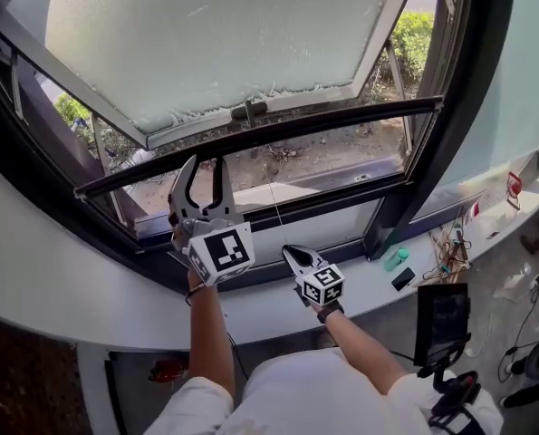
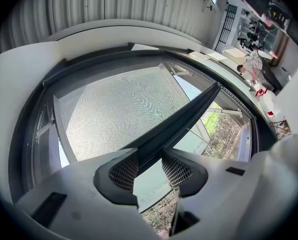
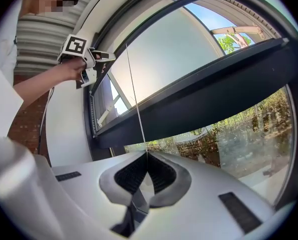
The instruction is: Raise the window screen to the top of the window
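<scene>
Fingers [image 2: 123,174] of the left gripper [image 1: 206,166] stand apart, with the dark bottom bar [image 1: 278,134] of the grey mesh window screen [image 2: 118,109] passing between them; whether either pad presses on the bar cannot be told. Fingers [image 3: 161,176] of the right gripper [image 1: 289,252] are closed together on a thin white cord [image 3: 133,94], which runs straight from them up to the same bar. The bar lies low in the opening, a little above the lower rail of the black metal window frame [image 1: 432,152], and the mesh spreads above it. Beyond the screen, a frosted glass sash [image 1: 224,34] in a pale frame swings outward. The left gripper is raised at the bar's left part. The right gripper sits lower, near the white curved windowsill [image 1: 88,288]. On the sill's right part lie a small green object [image 1: 396,259] and a flat black object [image 1: 402,279], well apart from both grippers. Outside, dry ground and green shrubs [image 1: 414,34] show through the opening.
</scene>
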A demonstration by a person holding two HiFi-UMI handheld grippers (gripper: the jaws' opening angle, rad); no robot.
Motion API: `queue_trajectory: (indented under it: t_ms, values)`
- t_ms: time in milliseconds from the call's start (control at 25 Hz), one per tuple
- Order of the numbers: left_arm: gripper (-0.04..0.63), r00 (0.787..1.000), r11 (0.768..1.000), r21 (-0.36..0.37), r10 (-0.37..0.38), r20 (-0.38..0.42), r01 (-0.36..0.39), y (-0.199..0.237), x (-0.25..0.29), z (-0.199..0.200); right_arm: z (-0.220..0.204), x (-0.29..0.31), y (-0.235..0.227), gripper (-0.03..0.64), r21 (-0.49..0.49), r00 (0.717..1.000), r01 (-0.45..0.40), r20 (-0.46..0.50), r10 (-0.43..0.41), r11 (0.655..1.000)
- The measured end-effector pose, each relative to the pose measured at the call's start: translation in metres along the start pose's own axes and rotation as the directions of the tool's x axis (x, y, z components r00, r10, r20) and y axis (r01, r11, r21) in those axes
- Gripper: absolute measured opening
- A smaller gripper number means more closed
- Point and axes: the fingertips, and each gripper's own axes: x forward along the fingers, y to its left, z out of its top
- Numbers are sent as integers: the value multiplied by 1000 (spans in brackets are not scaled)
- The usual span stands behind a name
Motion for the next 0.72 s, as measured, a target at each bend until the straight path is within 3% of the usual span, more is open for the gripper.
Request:
queue_trajectory:
  t_ms: [720]
  values:
    - [124,998,999,5,36,43,-37,7,2,14,11,1,14,0,-6,998,-51,39,51,999]
